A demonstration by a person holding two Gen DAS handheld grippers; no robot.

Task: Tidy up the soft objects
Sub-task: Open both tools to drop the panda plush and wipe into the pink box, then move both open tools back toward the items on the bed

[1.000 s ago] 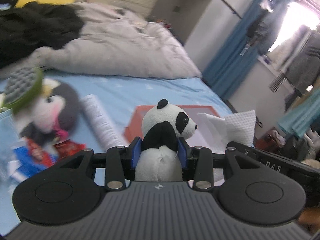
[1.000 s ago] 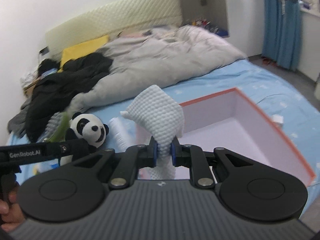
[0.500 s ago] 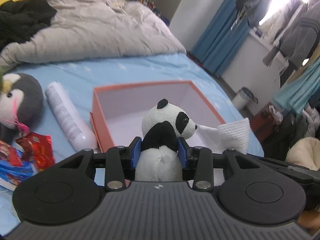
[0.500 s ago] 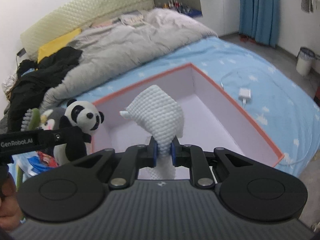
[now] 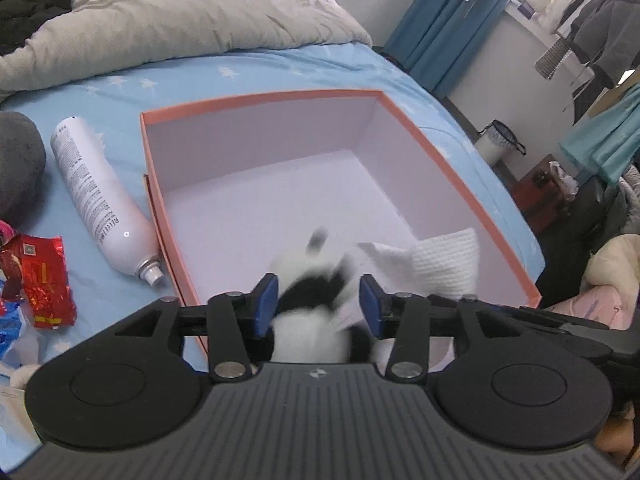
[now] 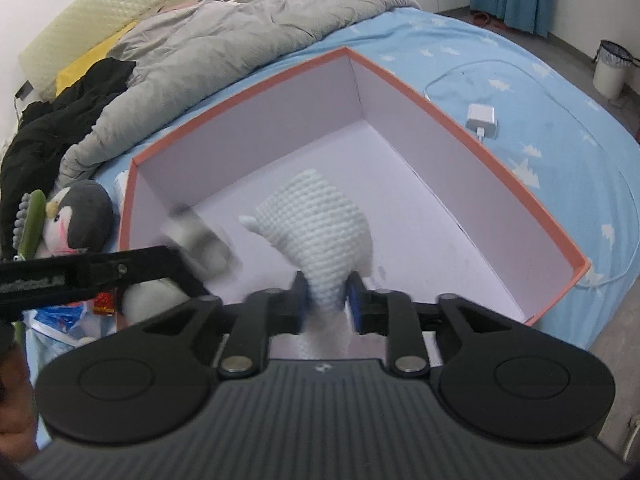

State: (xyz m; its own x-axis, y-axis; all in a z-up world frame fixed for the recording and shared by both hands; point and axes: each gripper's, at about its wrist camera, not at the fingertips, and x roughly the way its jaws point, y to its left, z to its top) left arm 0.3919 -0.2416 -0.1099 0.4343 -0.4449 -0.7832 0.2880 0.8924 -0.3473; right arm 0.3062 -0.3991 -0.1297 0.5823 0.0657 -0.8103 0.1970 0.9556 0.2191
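An orange-rimmed box [image 5: 260, 98] with a white inside lies open on the blue bed sheet. My left gripper [image 5: 318, 306] hangs over its near wall with its jaws opening. The panda plush [image 5: 312, 280] between the blue pads is blurred and slipping down into the box. My right gripper [image 6: 328, 304] is over the same box [image 6: 440, 100], its jaws also opening. The white knitted cloth [image 6: 320, 224] still stands between its pads, loose and sagging. The right wrist view shows the panda [image 6: 200, 244] as a blur at the left gripper's tip. The cloth [image 5: 444, 264] shows at the right of the left wrist view.
A white spray bottle [image 5: 96, 192] lies just left of the box, with a red wrapper [image 5: 38, 276] nearer me. A grey penguin plush [image 6: 76, 216] sits beyond the box's left corner. A grey duvet [image 5: 180, 12] is behind, and a white charger [image 6: 482, 118] lies right of the box.
Both grippers came down and forward over the box. Their jaws have spread. The panda, held firmly before, is now blurred and dropping. The squeezed cloth has loosened.
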